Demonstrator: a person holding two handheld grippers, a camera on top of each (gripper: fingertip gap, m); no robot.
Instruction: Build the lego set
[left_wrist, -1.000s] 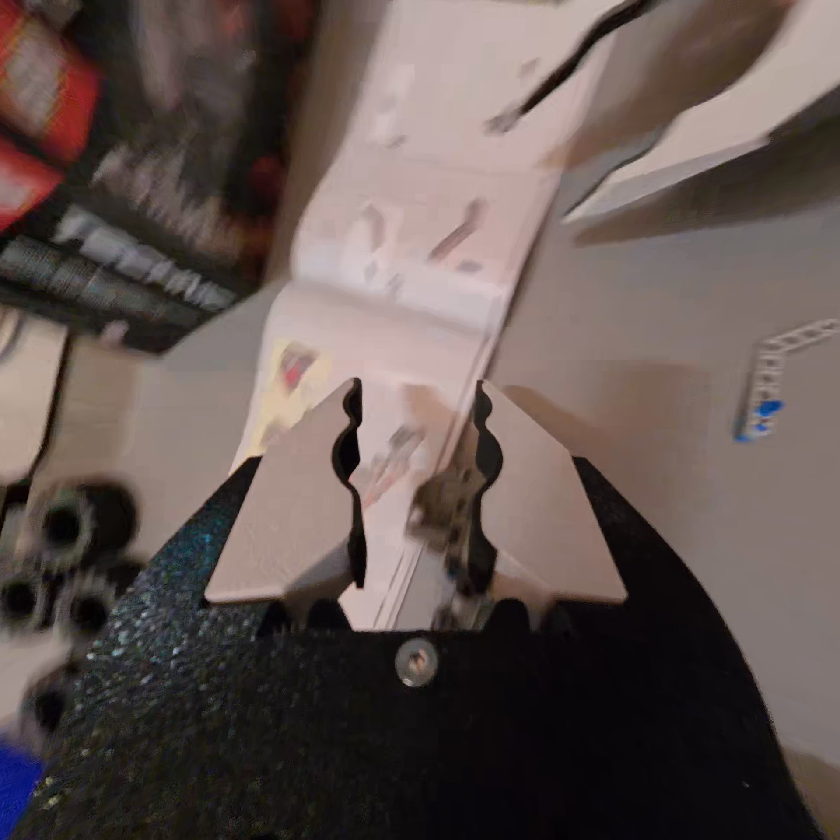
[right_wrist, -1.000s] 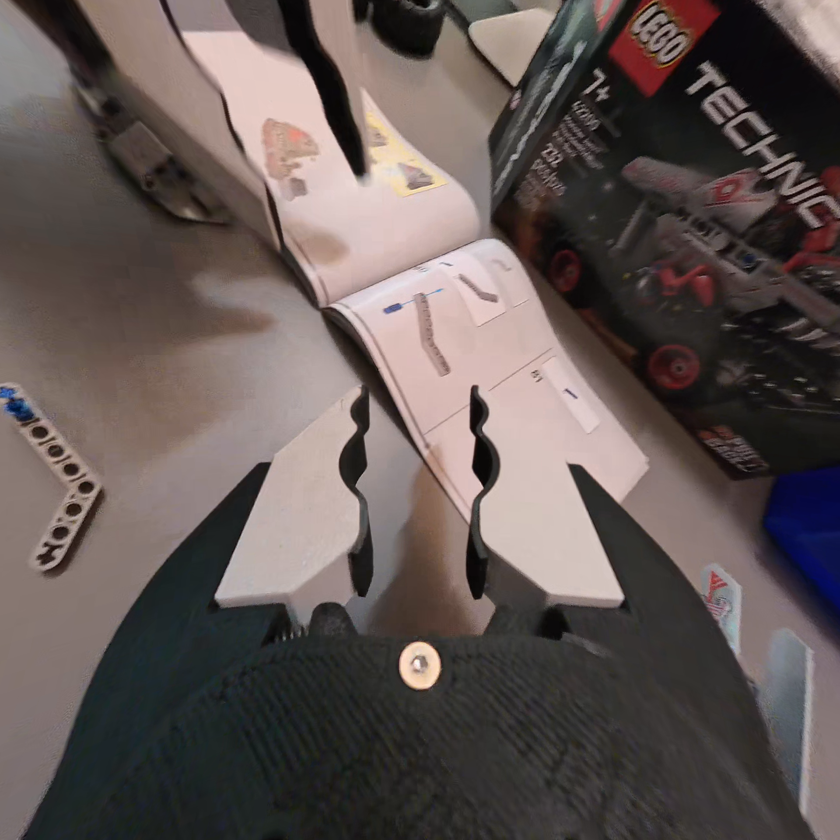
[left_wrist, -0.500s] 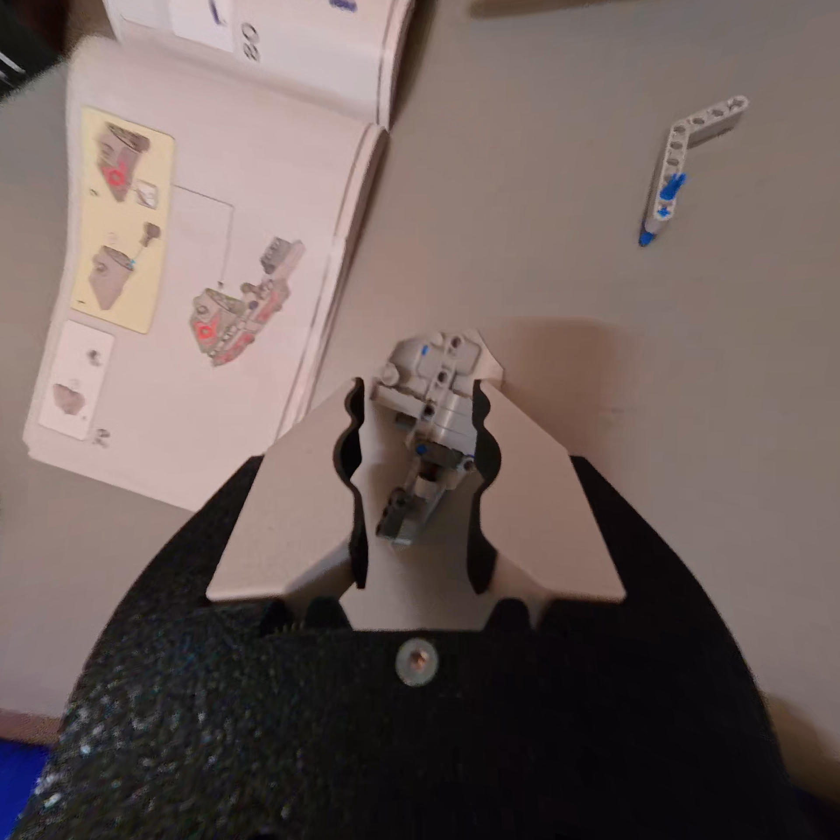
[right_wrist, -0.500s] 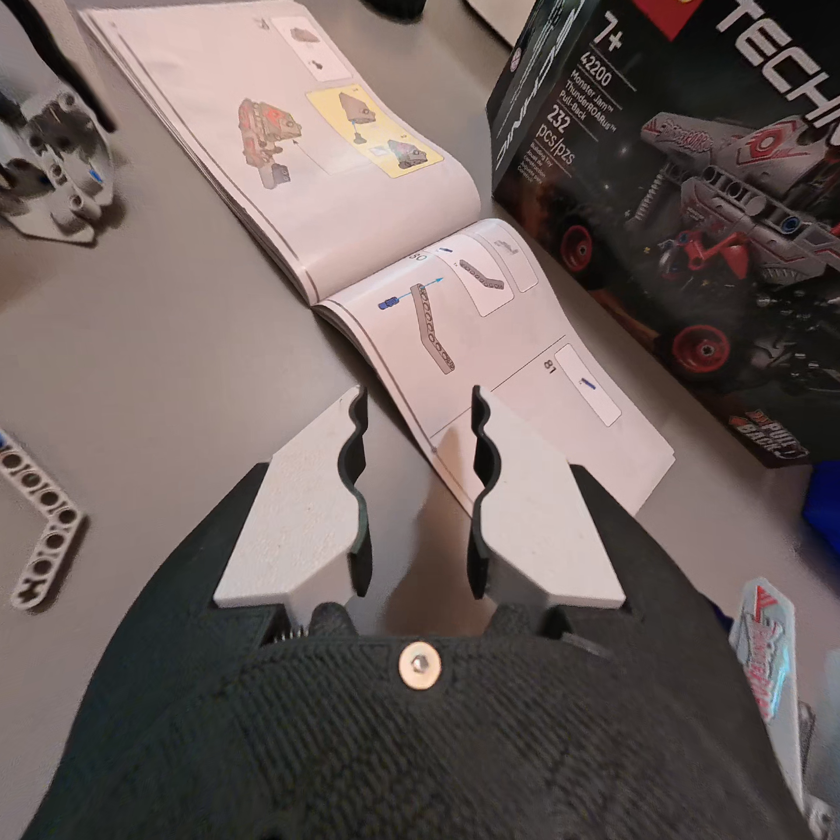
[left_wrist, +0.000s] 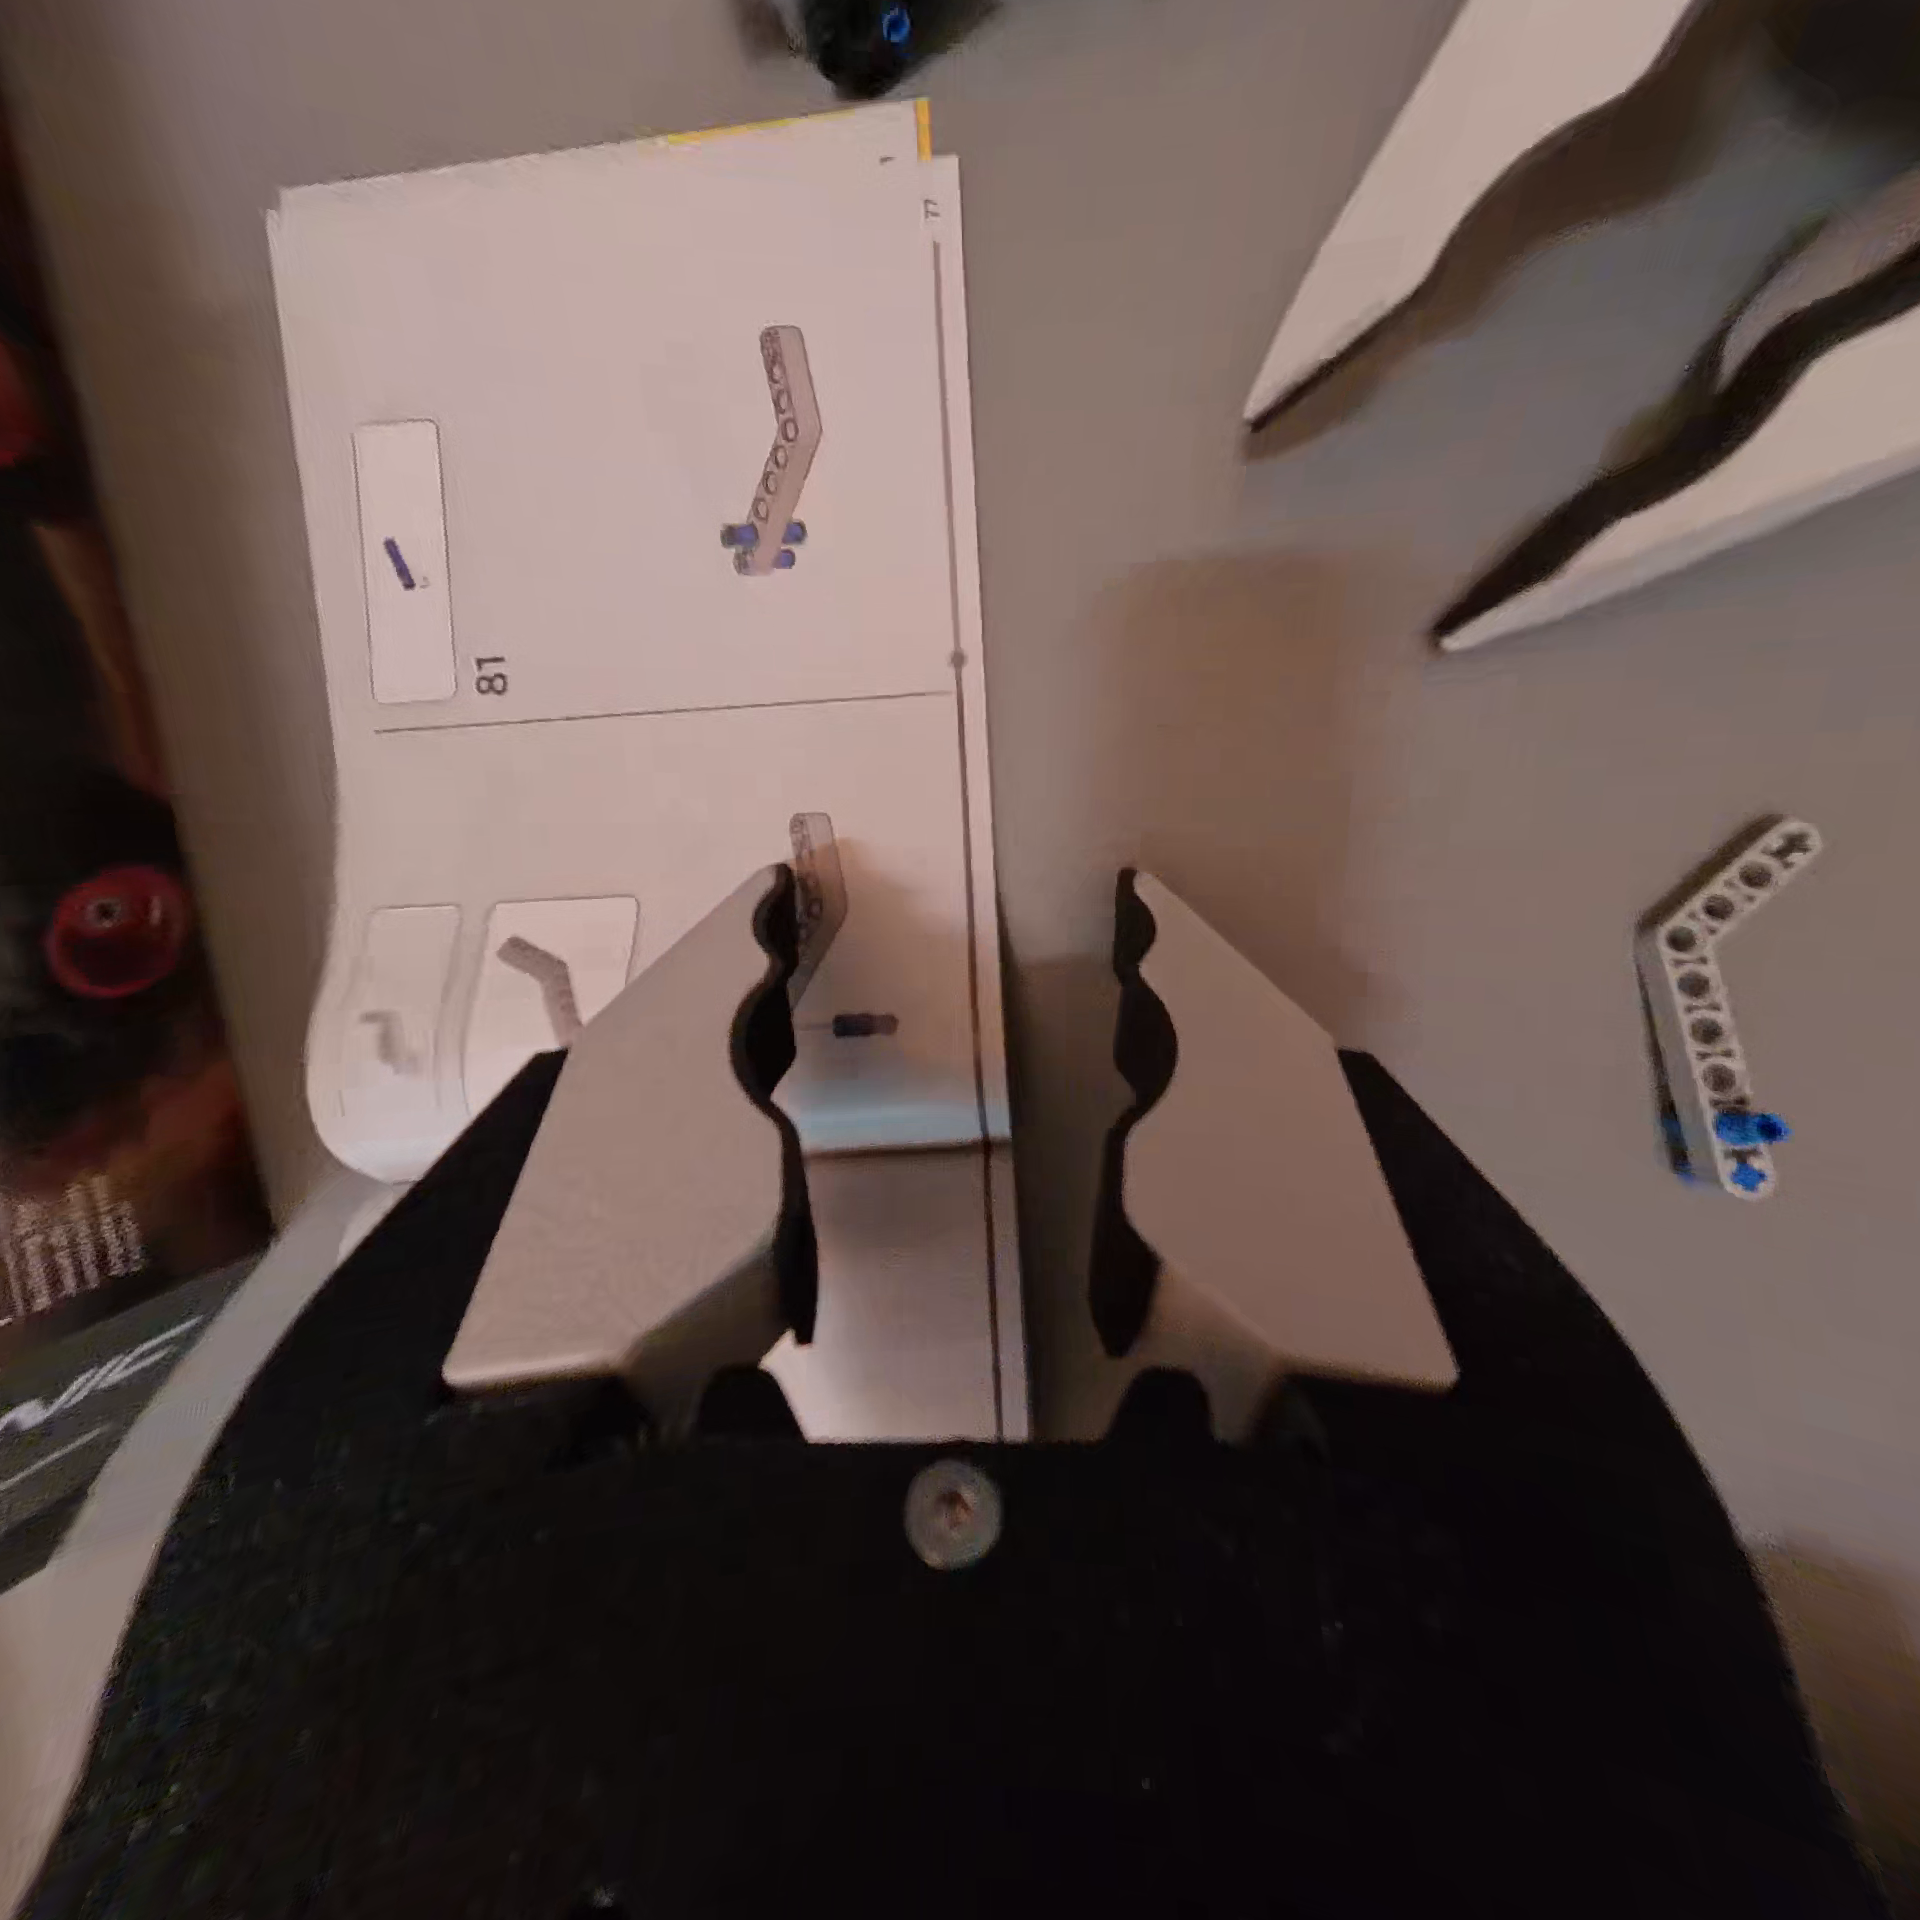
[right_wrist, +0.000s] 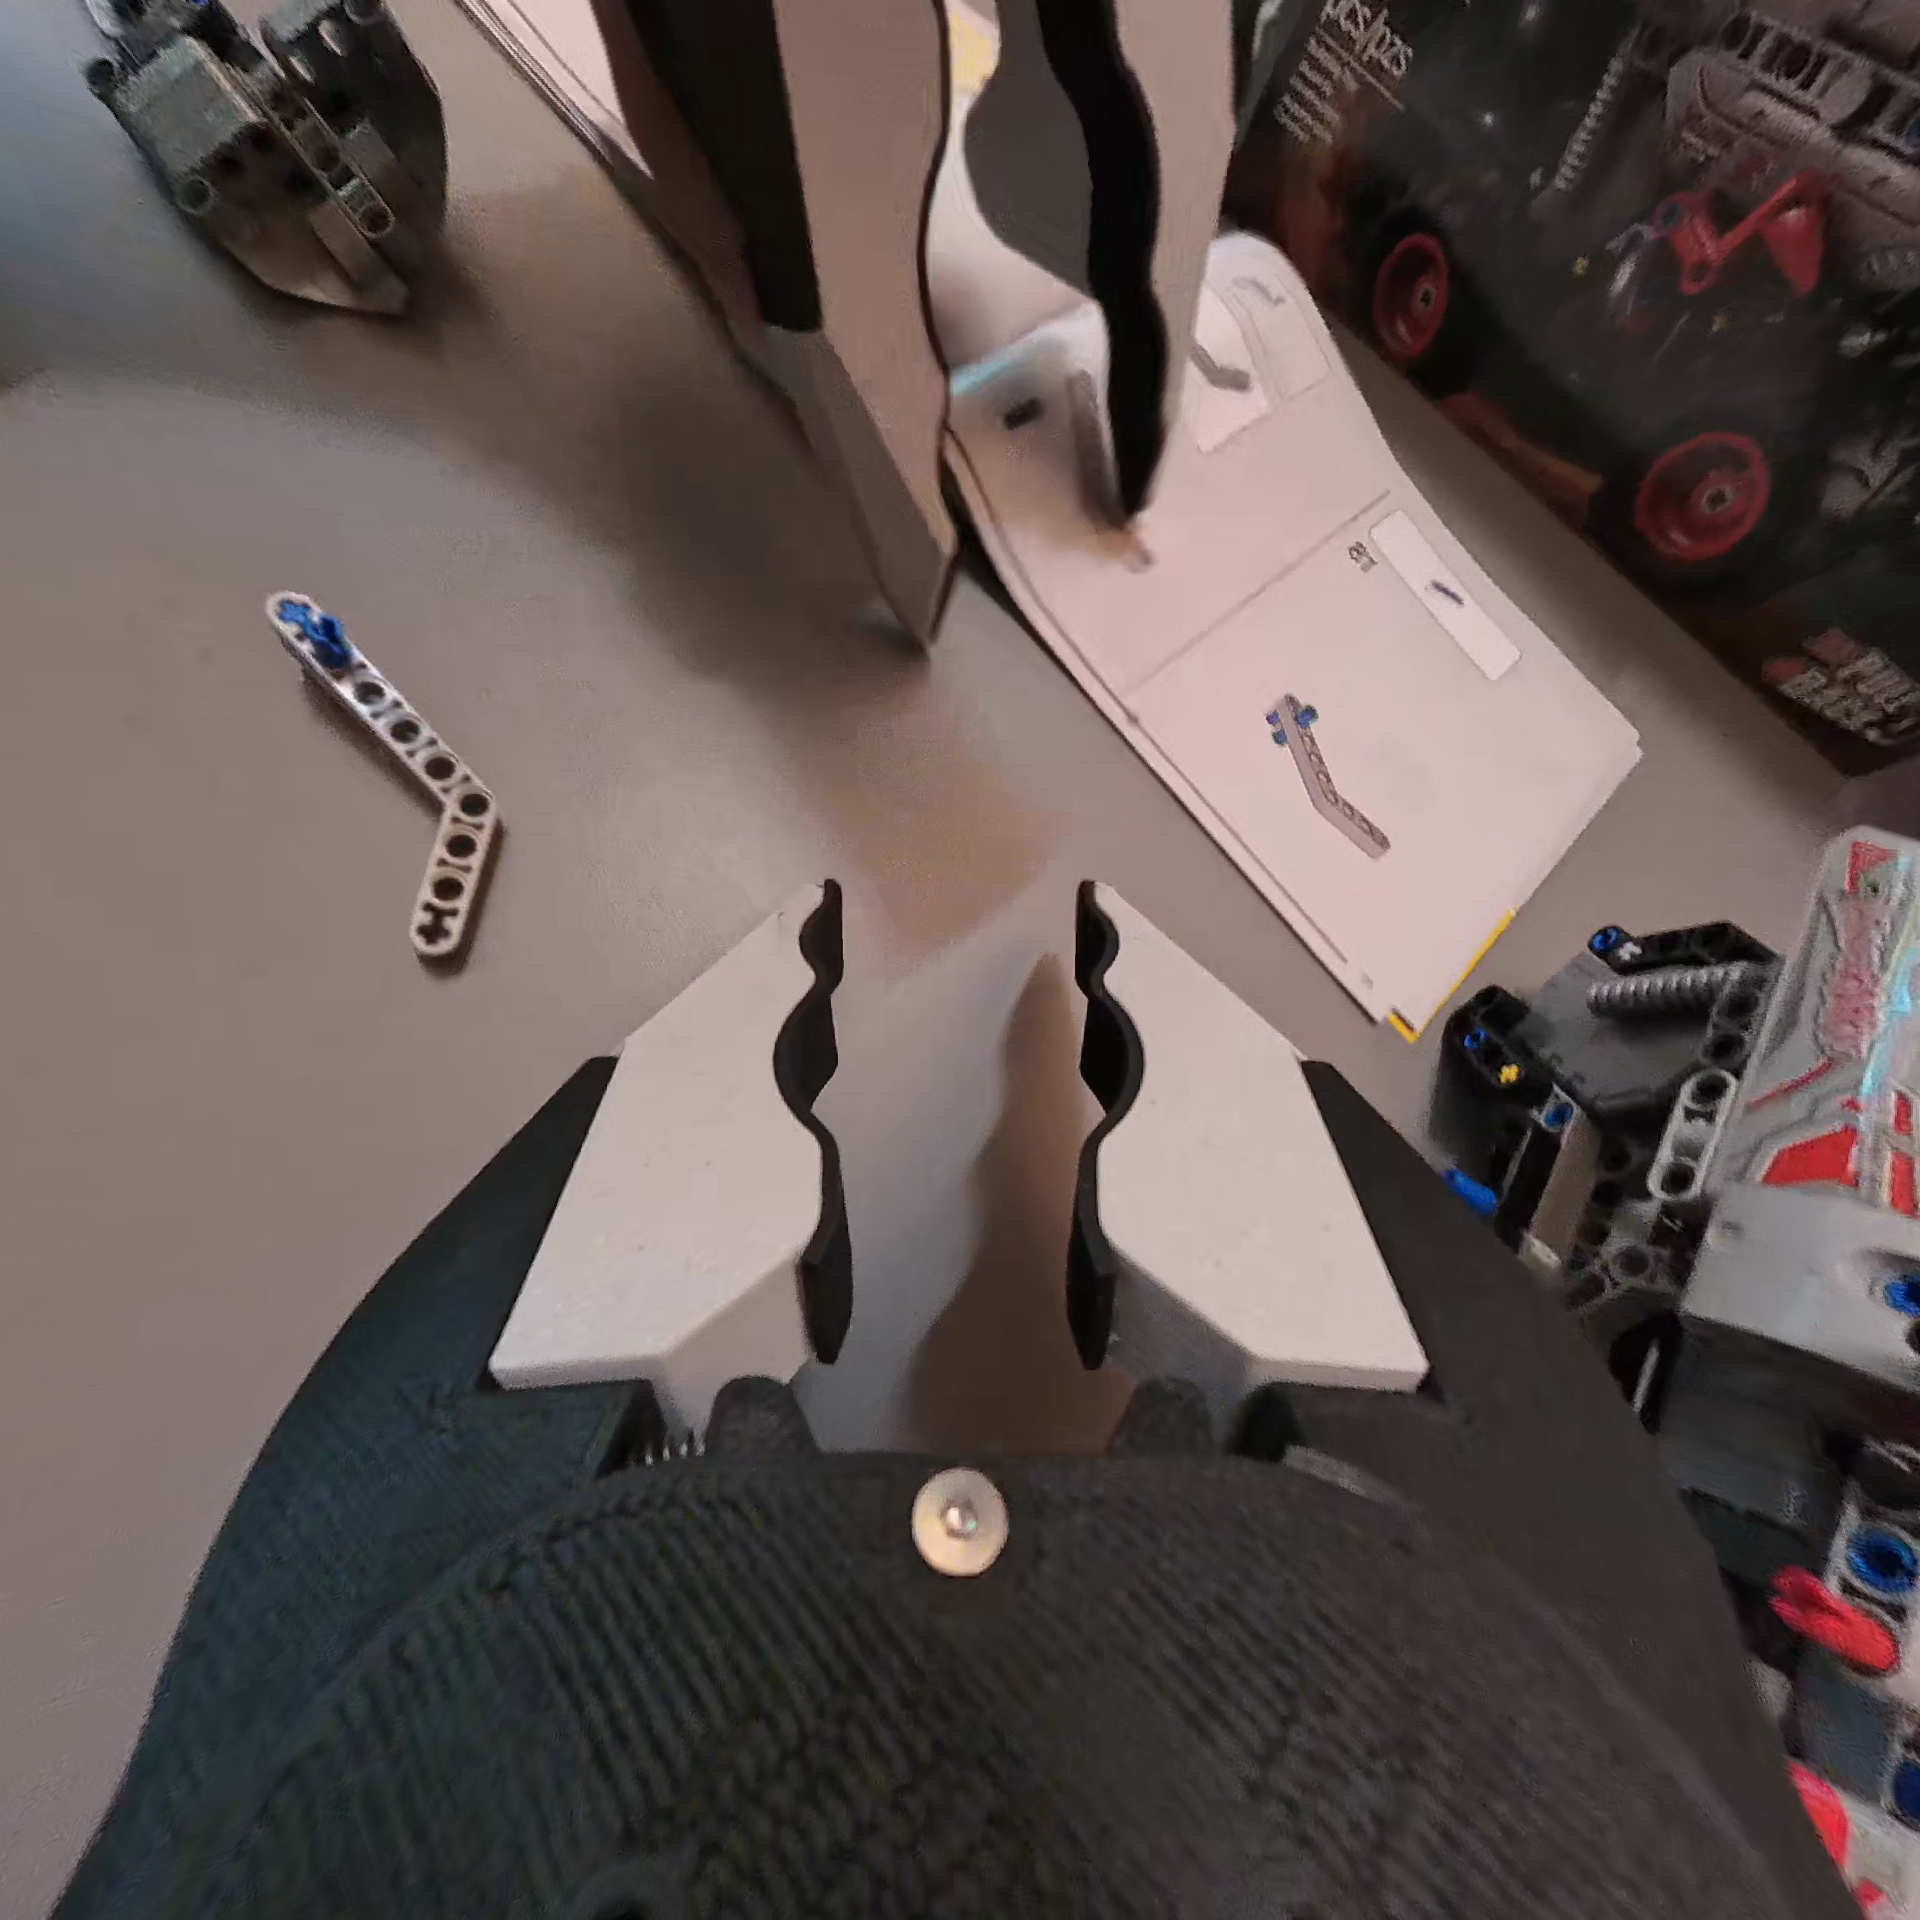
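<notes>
On the grey tabletop (right_wrist: 644, 540), well apart from everything else, lies a pale grey angled Technic beam with blue pins at one end (right_wrist: 395, 774); it looks like the small sub-step shown on the open white instruction booklet (right_wrist: 1382, 665), and by the pins already seated that step seems partly or wholly done. A small grey chassis sub-assembly (right_wrist: 260, 156) stands at the far left, and a larger grey, black and red-stickered truck body section (right_wrist: 1766, 1164) sits at the right edge, near the dark printed set box (right_wrist: 1662, 260). Several modules exist, then, but none are joined, so much assembly appears left. The left tool (left_wrist: 951, 894) hovers over the booklet page, jaws parted and holding nothing. The right tool (right_wrist: 951, 899) is likewise spread and empty above bare tabletop, the beam off to its left.
</notes>
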